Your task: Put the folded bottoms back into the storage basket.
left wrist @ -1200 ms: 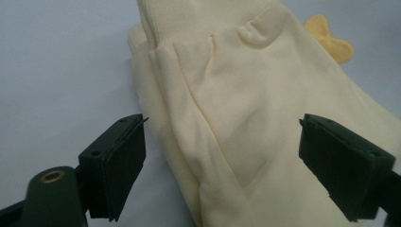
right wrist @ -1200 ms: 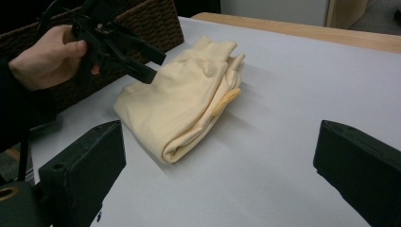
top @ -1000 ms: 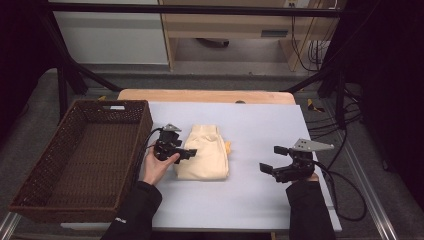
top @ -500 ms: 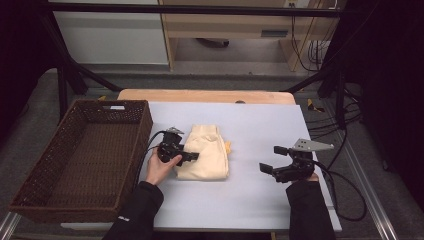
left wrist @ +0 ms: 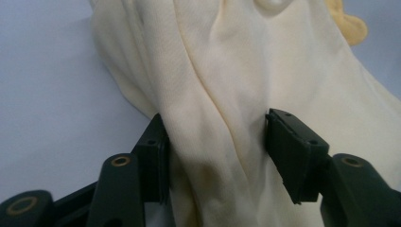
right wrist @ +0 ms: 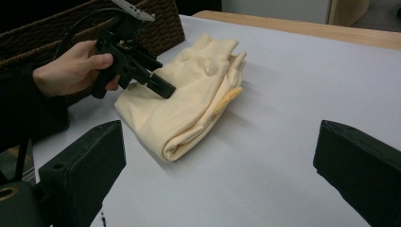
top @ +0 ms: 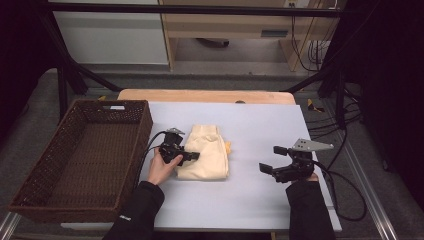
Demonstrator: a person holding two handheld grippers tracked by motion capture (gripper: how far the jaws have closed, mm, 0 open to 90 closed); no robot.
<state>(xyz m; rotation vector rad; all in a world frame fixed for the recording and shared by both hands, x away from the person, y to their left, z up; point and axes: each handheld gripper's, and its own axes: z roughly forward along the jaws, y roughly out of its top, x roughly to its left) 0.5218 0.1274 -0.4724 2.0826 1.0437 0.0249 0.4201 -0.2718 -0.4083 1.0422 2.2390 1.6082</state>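
A brown wicker basket (top: 75,160) stands at the counter's (top: 250,200) 9 o'clock edge. Just beside it, toward 3 o'clock, the left gripper (top: 192,156) has been closing its fingers (left wrist: 153,163) on the near-left edge of a folded cream garment (top: 207,152) lying mid-counter; a fold of cloth sits between them, pressed on both sides. Well apart at 3 o'clock, the right gripper (top: 272,160) rests with its fingers (right wrist: 85,165) wide apart, holding nothing.
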